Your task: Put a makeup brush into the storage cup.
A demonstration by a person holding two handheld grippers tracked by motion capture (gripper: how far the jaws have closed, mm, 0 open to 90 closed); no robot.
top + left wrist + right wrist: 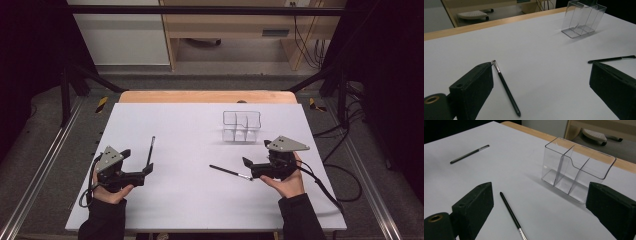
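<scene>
My left gripper (148,169) rests low over a matte white table (190,200), jaws wide apart with nothing between them. A slim black brush (505,87) with a silver metal collar lies flat on the table just in front of it, its brush end close beside the left-hand jaw in the left gripper view. My right gripper (246,162) also stands with jaws wide apart and empty; a second brush (512,216) of the same make lies between and ahead of them. Behind it stands a clear hard-plastic organizer (577,168), box-shaped, upright, split by thin walls into three compartments, all empty. No writing is readable on any item. The table's far edge is pale wood.
</scene>
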